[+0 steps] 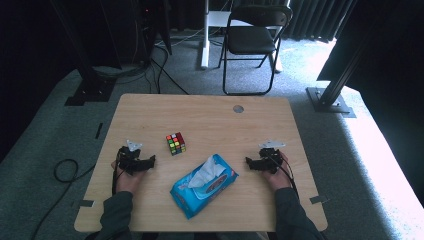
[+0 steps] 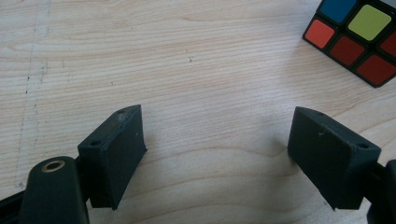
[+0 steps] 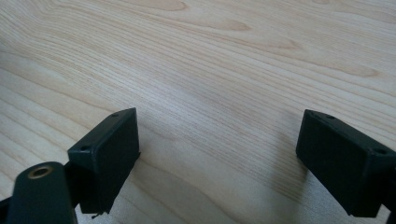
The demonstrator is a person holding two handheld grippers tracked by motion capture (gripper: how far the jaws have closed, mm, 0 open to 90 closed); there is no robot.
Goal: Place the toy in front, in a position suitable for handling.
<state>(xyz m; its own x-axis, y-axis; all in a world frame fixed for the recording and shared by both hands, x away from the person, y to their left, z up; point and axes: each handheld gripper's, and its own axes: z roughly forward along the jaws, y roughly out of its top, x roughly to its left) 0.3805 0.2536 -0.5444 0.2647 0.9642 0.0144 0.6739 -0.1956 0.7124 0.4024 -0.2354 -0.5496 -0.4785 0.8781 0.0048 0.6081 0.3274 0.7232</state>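
Observation:
A colourful puzzle cube (image 1: 176, 143) stands on the wooden table (image 1: 210, 115), left of centre. A blue pack of wet wipes (image 1: 204, 185) lies in front of it, with a white wipe sticking out of its top. My left gripper (image 1: 151, 161) rests low on the table at the left, held in a hand, open with nothing between its jaws. In the left gripper view (image 2: 217, 144) the cube (image 2: 357, 35) sits at the upper right, beyond the jaws. My right gripper (image 1: 248, 162) rests at the right, open and empty. The right gripper view (image 3: 217, 149) has bare wood between the jaws.
A round cable hole (image 1: 238, 108) sits near the table's far edge. A black folding chair (image 1: 252, 37) stands on the carpet behind the table. Black frame posts (image 1: 336, 85) rise at both sides. Cables lie on the floor at the left (image 1: 65, 170).

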